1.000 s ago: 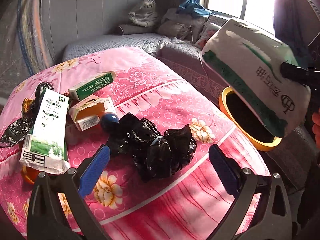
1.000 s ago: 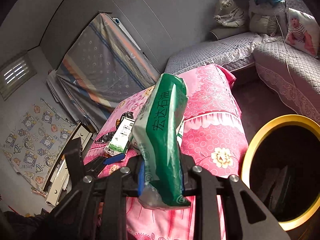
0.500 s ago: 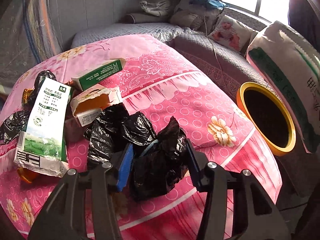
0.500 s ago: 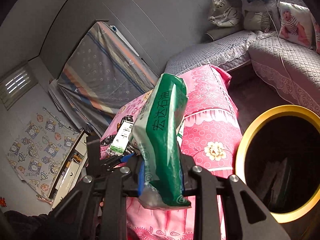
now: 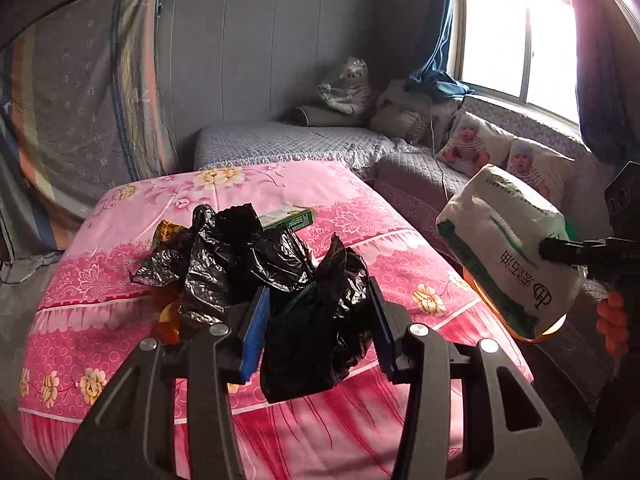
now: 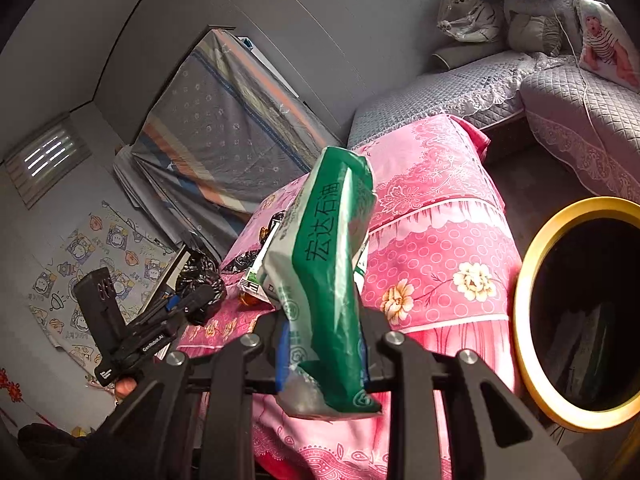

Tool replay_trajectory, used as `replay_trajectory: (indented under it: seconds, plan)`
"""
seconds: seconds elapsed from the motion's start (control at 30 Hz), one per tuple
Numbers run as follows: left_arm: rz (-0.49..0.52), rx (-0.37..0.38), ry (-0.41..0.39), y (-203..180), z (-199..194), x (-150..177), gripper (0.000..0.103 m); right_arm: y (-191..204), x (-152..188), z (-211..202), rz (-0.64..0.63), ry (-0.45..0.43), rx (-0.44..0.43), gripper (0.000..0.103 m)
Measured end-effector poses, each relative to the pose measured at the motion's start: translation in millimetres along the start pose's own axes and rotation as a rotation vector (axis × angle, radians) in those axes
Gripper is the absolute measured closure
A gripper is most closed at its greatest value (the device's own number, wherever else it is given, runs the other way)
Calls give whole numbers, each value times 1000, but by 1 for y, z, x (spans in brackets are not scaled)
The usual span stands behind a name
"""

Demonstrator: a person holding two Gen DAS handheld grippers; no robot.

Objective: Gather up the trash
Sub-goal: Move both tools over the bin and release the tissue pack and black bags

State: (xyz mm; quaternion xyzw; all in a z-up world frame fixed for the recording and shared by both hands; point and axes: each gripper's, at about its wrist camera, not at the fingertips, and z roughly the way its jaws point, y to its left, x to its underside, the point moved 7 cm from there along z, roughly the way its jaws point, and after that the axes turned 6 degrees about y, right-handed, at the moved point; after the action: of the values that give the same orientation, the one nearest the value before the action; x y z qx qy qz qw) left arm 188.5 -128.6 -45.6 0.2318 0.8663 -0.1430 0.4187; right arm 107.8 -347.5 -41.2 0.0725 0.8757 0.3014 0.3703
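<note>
A crumpled black plastic bag (image 5: 312, 304) is clamped between the blue-padded fingers of the left gripper (image 5: 318, 330) and held above the pink floral table (image 5: 400, 248). A green-and-white tissue pack (image 6: 324, 280) is gripped by the right gripper (image 6: 322, 354), near the yellow-rimmed bin (image 6: 532, 320). A green box (image 5: 294, 218) lies on the table behind the bag.

walls: grey panels (image 5: 256, 40) | window (image 5: 516, 32): bright sunlight, blue curtain (image 5: 436, 40) | sofa (image 5: 304, 144): grey quilted, corner | table cover (image 5: 320, 184): pink floral | folded mattress (image 6: 224, 128) leaning on wall
</note>
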Motion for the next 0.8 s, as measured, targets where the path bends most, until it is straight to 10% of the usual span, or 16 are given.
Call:
replay_trajectory:
  seconds: [0.8]
  plan:
    - [90, 75, -72, -76, -7, -40, 60, -59, -29, -49, 73, -154, 218, 80]
